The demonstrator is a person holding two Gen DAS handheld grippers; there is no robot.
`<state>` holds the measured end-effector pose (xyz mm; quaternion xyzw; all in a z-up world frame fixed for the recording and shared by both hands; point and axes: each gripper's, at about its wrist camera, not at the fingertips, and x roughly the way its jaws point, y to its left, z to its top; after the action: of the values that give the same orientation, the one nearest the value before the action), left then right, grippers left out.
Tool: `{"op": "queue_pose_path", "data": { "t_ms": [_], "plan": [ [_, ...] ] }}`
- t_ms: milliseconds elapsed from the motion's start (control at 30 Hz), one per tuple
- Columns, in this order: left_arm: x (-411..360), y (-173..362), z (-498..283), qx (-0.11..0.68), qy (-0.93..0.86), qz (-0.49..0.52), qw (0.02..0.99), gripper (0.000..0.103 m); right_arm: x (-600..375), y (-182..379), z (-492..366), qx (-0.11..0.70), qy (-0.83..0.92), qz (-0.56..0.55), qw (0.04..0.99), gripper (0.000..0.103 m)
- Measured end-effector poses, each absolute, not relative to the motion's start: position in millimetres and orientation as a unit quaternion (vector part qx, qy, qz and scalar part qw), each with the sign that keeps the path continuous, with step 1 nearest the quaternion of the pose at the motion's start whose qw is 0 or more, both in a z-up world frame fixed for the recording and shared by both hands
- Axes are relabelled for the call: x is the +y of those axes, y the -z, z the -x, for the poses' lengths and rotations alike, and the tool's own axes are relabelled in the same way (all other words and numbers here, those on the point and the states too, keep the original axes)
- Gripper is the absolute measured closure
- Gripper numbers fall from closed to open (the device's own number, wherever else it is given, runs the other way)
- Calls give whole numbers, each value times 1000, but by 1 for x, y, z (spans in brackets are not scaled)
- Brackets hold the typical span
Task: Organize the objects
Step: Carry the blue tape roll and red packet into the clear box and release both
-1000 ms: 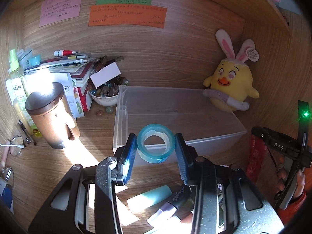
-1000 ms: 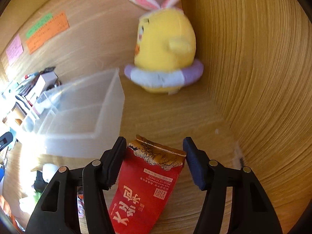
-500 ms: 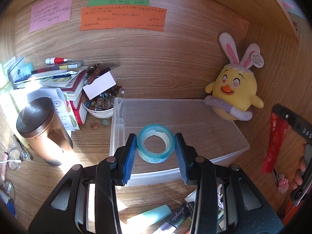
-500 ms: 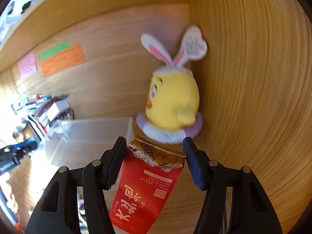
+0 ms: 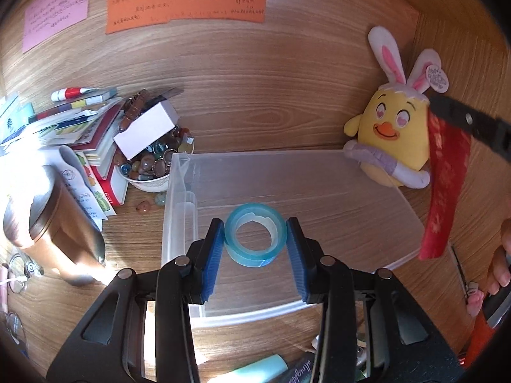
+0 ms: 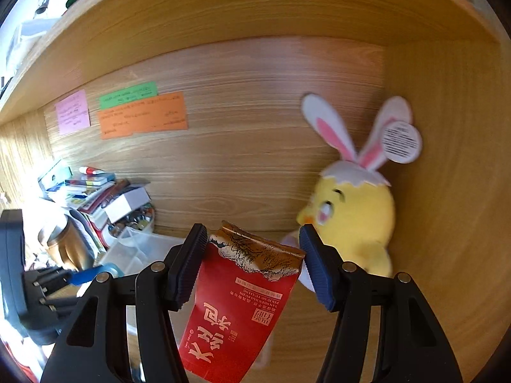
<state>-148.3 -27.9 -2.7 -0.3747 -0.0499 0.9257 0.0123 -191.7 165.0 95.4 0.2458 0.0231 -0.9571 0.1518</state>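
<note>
My left gripper [image 5: 254, 241] is shut on a light blue tape roll [image 5: 254, 239] and holds it above the front part of a clear plastic bin [image 5: 367, 214] on the wooden desk. My right gripper [image 6: 252, 255] is shut on a red packet with gold top and white characters [image 6: 236, 312], lifted in the air. In the left wrist view the red packet [image 5: 444, 191] hangs at the right of the bin, in front of a yellow plush chick [image 5: 392, 137]. The bin [image 6: 134, 252] shows at the lower left of the right wrist view.
A copper tumbler [image 5: 48, 223], stacked books [image 5: 80, 127] and a bowl of stones [image 5: 150, 169] with a white box [image 5: 147, 132] stand left of the bin. Sticky notes [image 5: 185, 3] hang on the back wall. Tubes [image 5: 255, 370] lie in front of the bin.
My left gripper has carried the tape forward over the bin. My right gripper has lifted the red packet off the desk and tilted up toward the back wall.
</note>
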Motion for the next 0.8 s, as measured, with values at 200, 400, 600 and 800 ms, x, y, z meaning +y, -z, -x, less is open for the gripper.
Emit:
{"op": "queue_pose_path", "data": {
  "t_ms": [200, 400, 600, 800],
  "plan": [
    [-26, 16, 163, -45, -917, 397, 14, 64, 135, -82, 217, 52, 951, -260, 159, 47],
    [-27, 27, 172, -41, -912, 409, 15, 64, 124, -51, 238, 66, 933, -309, 171, 47],
    [-24, 30, 172, -21, -914, 404, 7, 64, 120, -29, 252, 78, 914, -353, 185, 46],
    [-23, 31, 170, -10, -915, 402, 8, 64, 108, -15, 252, 101, 901, -374, 194, 46]
  ]
}}
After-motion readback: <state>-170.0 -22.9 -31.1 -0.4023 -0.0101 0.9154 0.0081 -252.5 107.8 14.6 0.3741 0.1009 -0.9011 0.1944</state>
